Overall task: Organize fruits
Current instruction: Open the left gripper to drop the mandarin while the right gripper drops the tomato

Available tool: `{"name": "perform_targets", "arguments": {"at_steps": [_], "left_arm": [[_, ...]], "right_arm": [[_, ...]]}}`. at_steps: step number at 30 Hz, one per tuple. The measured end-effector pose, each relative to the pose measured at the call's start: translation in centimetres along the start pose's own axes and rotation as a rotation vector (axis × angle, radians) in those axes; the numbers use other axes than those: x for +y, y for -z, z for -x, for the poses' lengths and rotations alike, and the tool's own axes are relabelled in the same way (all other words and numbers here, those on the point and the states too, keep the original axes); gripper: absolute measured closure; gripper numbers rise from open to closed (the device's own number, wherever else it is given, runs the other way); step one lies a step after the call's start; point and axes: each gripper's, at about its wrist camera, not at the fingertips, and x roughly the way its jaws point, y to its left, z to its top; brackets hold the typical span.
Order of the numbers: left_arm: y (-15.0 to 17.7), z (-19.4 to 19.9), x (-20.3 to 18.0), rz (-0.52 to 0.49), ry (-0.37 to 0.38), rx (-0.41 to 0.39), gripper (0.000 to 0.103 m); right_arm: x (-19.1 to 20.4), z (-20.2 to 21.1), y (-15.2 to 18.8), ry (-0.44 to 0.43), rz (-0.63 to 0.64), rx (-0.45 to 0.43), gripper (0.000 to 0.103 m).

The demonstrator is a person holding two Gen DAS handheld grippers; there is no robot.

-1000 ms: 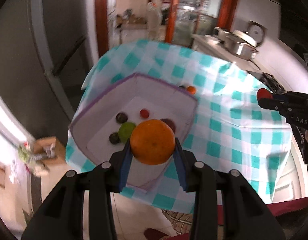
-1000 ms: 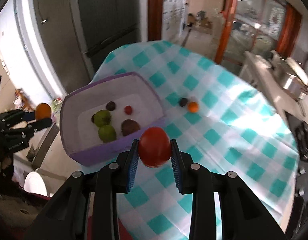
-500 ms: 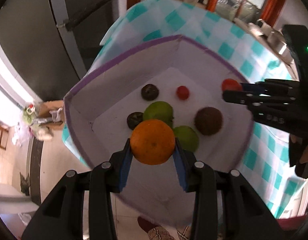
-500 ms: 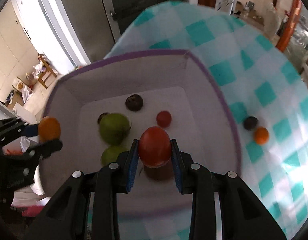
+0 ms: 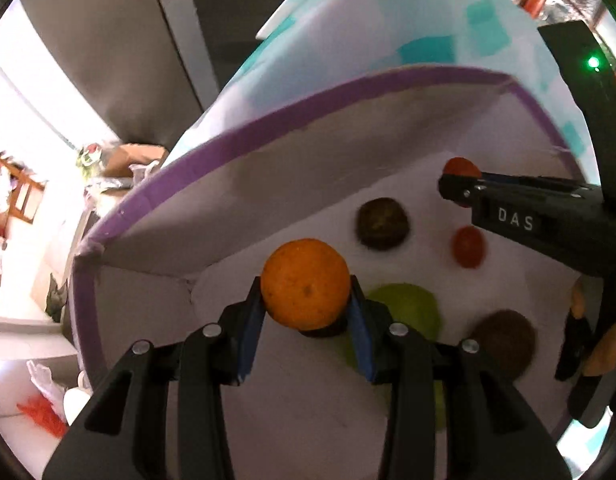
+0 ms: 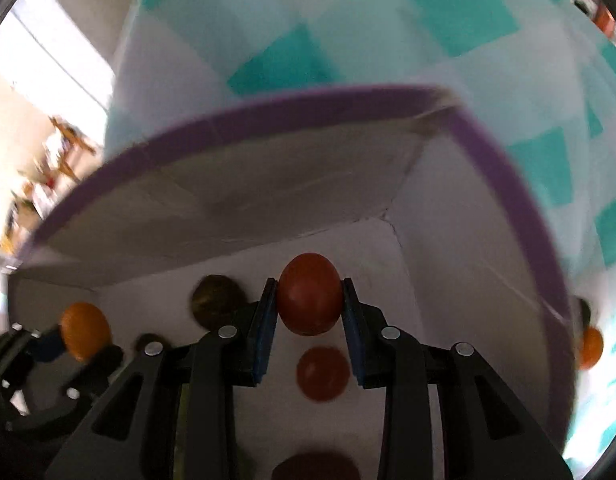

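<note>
My left gripper (image 5: 306,308) is shut on an orange (image 5: 306,284) and holds it low inside the white box with the purple rim (image 5: 244,132). My right gripper (image 6: 309,312) is shut on a red tomato (image 6: 309,294), also low inside the box (image 6: 268,120). On the box floor lie a small red fruit (image 5: 468,246), a dark round fruit (image 5: 382,223), a green fruit (image 5: 407,308) and a brown fruit (image 5: 503,344). The right gripper shows in the left wrist view (image 5: 459,184), the left gripper with the orange (image 6: 85,331) in the right wrist view.
The box stands on a table with a teal and white checked cloth (image 6: 447,12). A small orange fruit (image 6: 591,347) and a dark one lie on the cloth outside the box's right wall. A grey fridge (image 5: 120,40) stands beyond the table.
Both grippers have moved down into the box with their fruits still held. The box walls and the fruits on its floor now look much closer.
</note>
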Motion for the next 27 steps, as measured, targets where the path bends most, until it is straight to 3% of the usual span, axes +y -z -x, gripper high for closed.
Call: {"name": "perform_targets", "arguments": {"at_steps": [3,9,10,12,16,20,27], "left_arm": [[-0.5,-1.0,0.4,0.034,0.005,0.026,0.062],[-1.8,-2.2,0.2,0.055,-0.021,0.023,0.061],[-1.7,-2.2,0.1,0.053,-0.023,0.022,0.058],[-1.5,-1.9,0.0,0.048,-0.027,0.011,0.049],[-1.3,-0.9,-0.2,0.057,-0.037,-0.029,0.023],[-1.1,-0.1,-0.4,0.059,-0.03,-0.053,0.014],[-0.3,1.1,-2.2,0.015,-0.049,-0.053,0.012]], "right_arm": [[0.0,-1.7,-0.2,0.042,0.012,0.014,0.071],[0.7,-1.6,-0.4,0.035,0.054,-0.033,0.065],[0.8,-1.3,-0.2,0.039,0.059,-0.043,0.063],[0.6,-0.6,0.1,0.033,0.059,-0.065,0.047],[0.3,1.7,1.2,-0.013,0.039,-0.106,0.042],[0.7,4.6,2.4,-0.058,0.032,-0.154,0.028],[1.8,6.9,3.5,-0.064,0.047,-0.155,0.021]]}}
